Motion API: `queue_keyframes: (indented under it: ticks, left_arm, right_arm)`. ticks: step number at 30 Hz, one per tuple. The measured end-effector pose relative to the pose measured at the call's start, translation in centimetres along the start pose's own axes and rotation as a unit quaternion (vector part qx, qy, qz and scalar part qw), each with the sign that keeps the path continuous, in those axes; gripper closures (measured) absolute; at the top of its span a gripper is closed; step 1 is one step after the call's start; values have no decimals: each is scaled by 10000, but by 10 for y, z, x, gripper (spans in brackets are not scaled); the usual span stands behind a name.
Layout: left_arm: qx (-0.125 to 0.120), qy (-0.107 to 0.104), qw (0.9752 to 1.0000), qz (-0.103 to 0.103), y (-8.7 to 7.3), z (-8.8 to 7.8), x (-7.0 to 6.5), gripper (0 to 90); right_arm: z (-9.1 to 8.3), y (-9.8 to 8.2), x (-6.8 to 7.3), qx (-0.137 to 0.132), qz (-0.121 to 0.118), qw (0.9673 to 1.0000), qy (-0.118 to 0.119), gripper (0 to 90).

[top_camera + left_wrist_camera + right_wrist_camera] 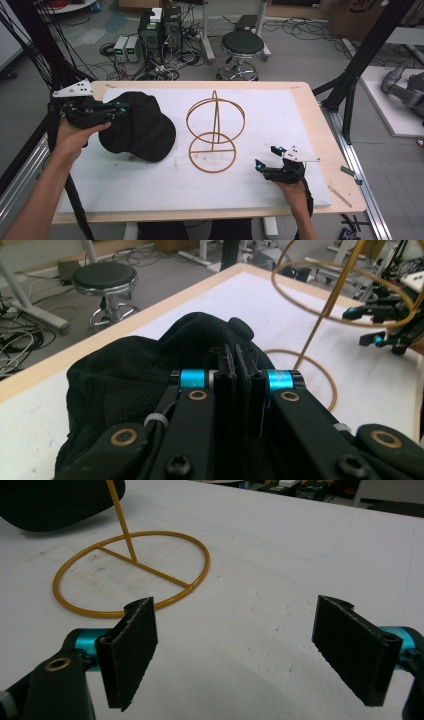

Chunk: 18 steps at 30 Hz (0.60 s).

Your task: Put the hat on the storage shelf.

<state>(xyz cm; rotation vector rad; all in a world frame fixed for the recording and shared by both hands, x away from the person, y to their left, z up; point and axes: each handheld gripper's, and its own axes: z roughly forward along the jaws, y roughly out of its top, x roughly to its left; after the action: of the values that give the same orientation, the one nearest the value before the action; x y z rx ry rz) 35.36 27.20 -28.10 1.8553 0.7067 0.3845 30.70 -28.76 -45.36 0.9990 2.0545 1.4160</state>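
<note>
A white foam-covered table top [280, 125] stands in a cable-strewn workshop with a round black stool [242, 44] behind. The left gripper [121, 107] has its jaws pinched together on the black fabric cap [140, 127] lying at the table's left. Beside the cap stands a yellow wire hat stand [214, 132]. The right gripper [267, 157] hovers near the stand's base ring, jaws wide apart.

Lab; floor cables [165, 62]; computer towers [160, 30]
</note>
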Motion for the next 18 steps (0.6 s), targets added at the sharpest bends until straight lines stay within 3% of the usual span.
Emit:
queue_keyframes:
  ticks: [8,18]
  left_arm:
    - [-258,13,9995,182,25,-7,-16,868]
    - [-565,77,9980,261,56,-22,-28,868]
  right_arm:
    - [0,0,0,8,-17,10000,-12,185]
    - [0,0,1,-14,3,10000,-2,185]
